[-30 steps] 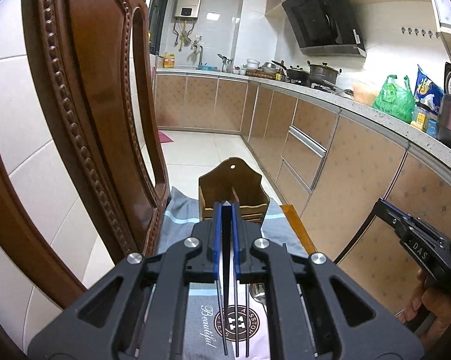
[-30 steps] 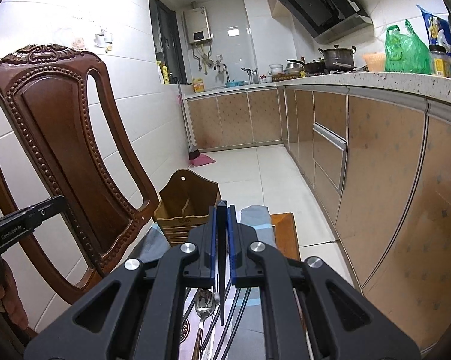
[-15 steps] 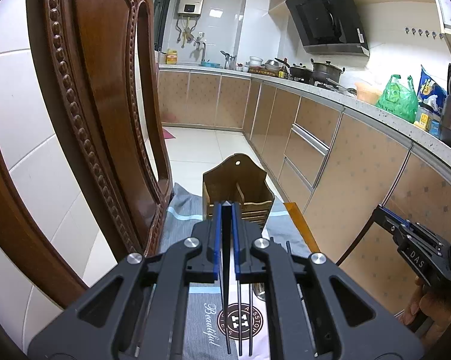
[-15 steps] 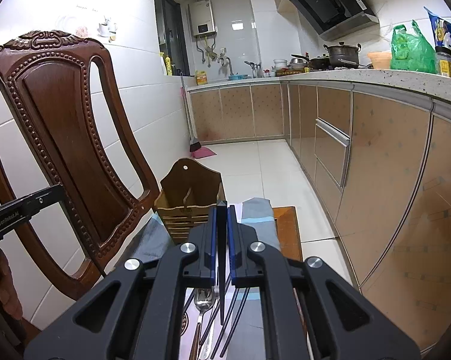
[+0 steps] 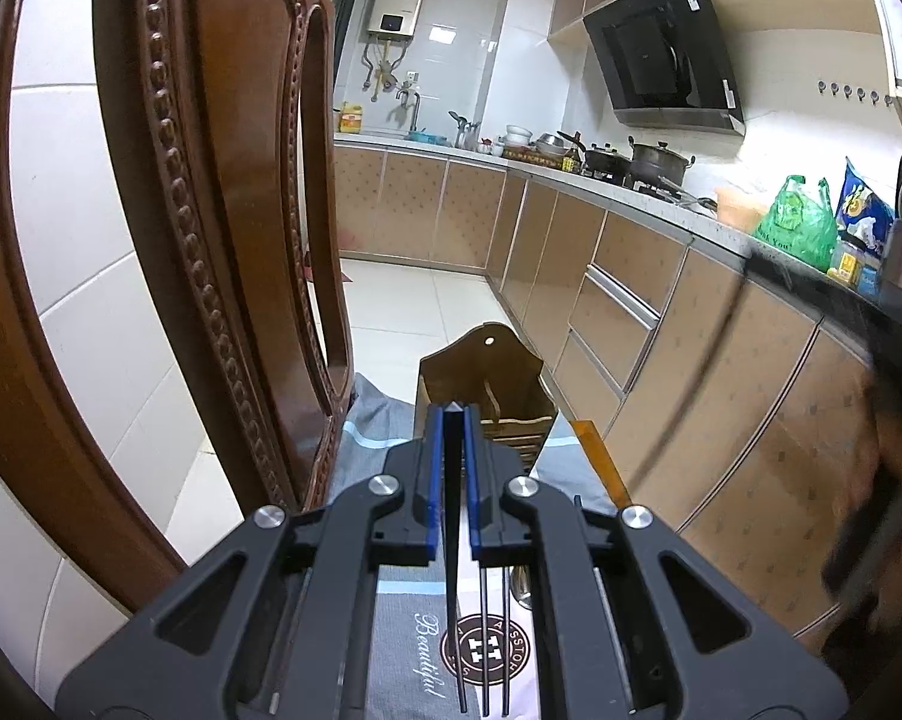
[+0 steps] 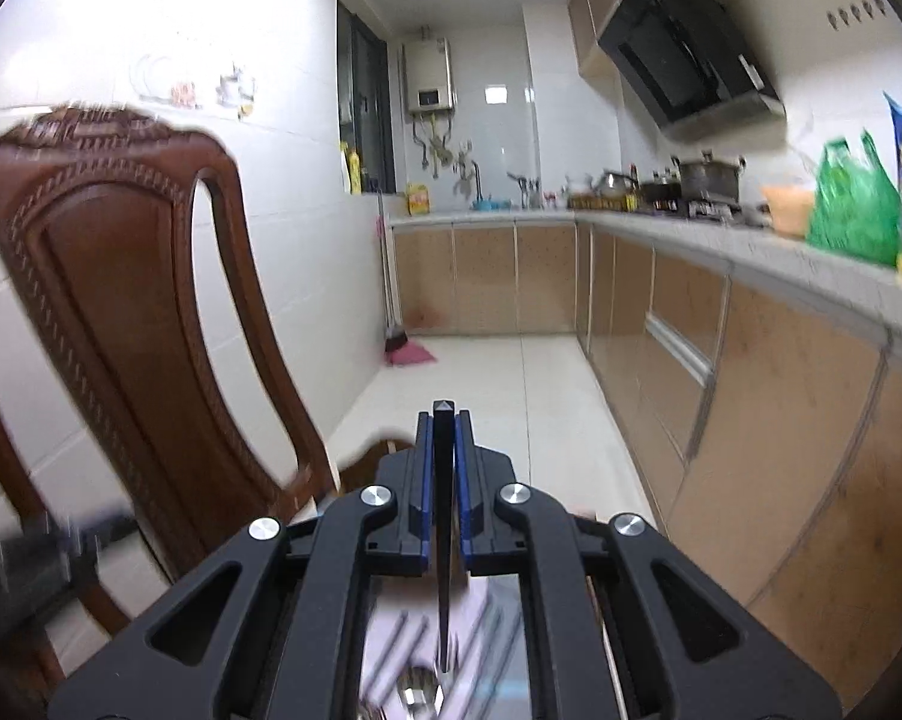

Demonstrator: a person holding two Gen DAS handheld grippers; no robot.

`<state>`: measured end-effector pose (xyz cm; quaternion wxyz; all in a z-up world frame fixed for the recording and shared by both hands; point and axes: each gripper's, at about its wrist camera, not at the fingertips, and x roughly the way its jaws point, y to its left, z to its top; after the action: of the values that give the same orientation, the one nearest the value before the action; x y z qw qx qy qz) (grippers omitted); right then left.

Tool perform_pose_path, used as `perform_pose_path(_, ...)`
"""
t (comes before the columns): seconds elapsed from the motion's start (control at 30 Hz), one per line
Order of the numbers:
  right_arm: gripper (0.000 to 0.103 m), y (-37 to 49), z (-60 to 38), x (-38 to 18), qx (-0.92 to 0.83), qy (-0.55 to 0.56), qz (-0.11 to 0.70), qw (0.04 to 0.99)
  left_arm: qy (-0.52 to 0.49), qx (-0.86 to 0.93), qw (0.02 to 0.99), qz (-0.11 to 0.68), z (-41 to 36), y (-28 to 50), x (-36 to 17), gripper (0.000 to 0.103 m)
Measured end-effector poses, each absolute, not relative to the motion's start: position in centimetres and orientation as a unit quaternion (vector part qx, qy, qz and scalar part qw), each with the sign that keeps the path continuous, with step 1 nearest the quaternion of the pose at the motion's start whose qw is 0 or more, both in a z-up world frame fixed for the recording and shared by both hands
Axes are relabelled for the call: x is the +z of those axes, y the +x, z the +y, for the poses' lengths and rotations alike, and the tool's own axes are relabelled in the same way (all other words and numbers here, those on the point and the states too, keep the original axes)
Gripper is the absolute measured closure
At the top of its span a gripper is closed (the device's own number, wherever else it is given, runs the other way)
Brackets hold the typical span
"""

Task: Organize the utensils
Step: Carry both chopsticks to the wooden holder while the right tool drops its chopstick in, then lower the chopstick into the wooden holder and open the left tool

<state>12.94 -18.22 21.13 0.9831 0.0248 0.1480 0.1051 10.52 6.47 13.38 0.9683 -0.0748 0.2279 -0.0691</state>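
Chopsticks: I pinch one black chopstick (image 5: pixel 452 516) in my left gripper (image 5: pixel 452 420), jaws closed on it, its long axis running along my fingers, blunt end forward toward the wooden holder (image 5: pixel 487 381) and tip back toward the camera. My right gripper (image 6: pixel 443 420) is likewise closed on another chopstick (image 6: pixel 443 540), pointing the same way. Two more chopsticks (image 5: pixel 494 636) lie lengthwise on the cloth (image 5: pixel 408 648) beneath my left gripper, beside a round logo and the script word "Beautiful". A spoon (image 6: pixel 417 690) shows blurred below my right gripper. The chair back (image 5: pixel 210 240) crowds my left; open floor (image 5: pixel 414 300) lies ahead, cabinets (image 5: pixel 661 360) to the right.
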Motion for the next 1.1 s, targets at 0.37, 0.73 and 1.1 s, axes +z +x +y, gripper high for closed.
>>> perform_pose_path(0.37, 0.096, 24.3, -14.2, 19.2, 0.043, 0.042, 0.124, 0.991, -0.082, -0.075, 0.967, 0.23, 7.3, 11.1, 12.9, 0.097)
perform_pose_path(0.73, 0.085, 27.3, -16.2, 12.1, 0.069, 0.121, 0.195, 0.971, -0.085, -0.064, 0.965, 0.239, 7.8, 12.0, 12.2, 0.097)
perform_pose_path(1.1, 0.013, 9.6, -23.4, 7.3, 0.083, 0.122, 0.205, 0.968, -0.076, -0.045, 0.965, 0.246, 7.1, 12.6, 11.3, 0.097)
